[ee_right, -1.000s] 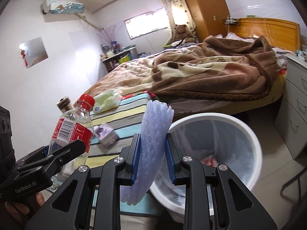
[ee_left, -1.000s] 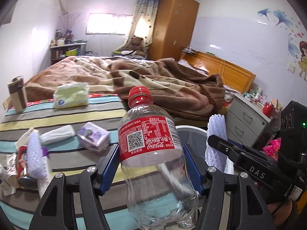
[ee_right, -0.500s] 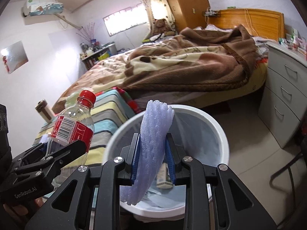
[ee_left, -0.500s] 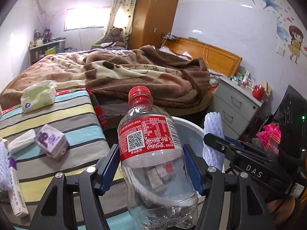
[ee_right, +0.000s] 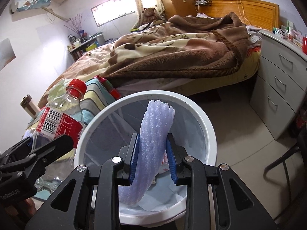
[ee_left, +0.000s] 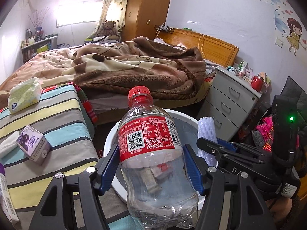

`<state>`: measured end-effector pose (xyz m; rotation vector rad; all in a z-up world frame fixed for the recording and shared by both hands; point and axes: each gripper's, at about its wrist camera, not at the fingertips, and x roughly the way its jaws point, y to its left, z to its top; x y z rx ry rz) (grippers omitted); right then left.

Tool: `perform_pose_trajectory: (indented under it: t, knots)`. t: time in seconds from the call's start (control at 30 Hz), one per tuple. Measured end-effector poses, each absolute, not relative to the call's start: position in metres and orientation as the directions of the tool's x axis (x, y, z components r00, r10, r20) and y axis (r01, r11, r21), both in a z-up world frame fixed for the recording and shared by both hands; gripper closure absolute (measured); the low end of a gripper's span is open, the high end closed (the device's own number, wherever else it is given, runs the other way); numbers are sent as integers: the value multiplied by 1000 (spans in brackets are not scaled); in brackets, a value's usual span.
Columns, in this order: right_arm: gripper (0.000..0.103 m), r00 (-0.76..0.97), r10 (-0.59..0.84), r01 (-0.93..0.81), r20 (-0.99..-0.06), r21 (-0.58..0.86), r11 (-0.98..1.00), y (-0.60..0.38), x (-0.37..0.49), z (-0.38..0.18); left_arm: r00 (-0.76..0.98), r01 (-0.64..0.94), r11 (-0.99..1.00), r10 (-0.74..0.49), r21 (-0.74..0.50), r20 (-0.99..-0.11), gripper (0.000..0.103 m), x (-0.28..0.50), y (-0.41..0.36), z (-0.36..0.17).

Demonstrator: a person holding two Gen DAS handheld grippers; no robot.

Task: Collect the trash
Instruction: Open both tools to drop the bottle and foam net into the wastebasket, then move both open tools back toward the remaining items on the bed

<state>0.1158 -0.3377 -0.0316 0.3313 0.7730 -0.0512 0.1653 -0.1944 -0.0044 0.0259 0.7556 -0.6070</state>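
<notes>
Clear plastic bottle (ee_left: 153, 159): empty, red cap and red label, upright, clamped between the blue pads of my left gripper (ee_left: 151, 169) over the near rim of the bin.
Foam net sleeve (ee_right: 153, 145): pale lilac, standing between the pads of my right gripper (ee_right: 152, 160), whose jaws are opening; the left pad touches it, the right I cannot tell.
White bin (ee_right: 209, 132): lined, below both grippers, scraps inside.
Striped desk (ee_left: 57, 126): carries a small purple carton (ee_left: 33, 145) and a tissue pack (ee_left: 25, 94).
</notes>
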Motion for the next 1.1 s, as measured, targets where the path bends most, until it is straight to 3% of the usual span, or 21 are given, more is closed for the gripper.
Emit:
perform_pose_trajectory:
  t: [0.17, 1.1]
  knots:
    - [43, 711, 61, 179, -700, 265, 947, -338, 115, -33, 565, 512, 834, -507, -205, -652, 37, 171, -193, -7]
    - [42, 767, 153, 50, -623, 295, 954, -291, 117, -9, 654, 382, 903, -416, -198, -632, 36, 149, -109, 16]
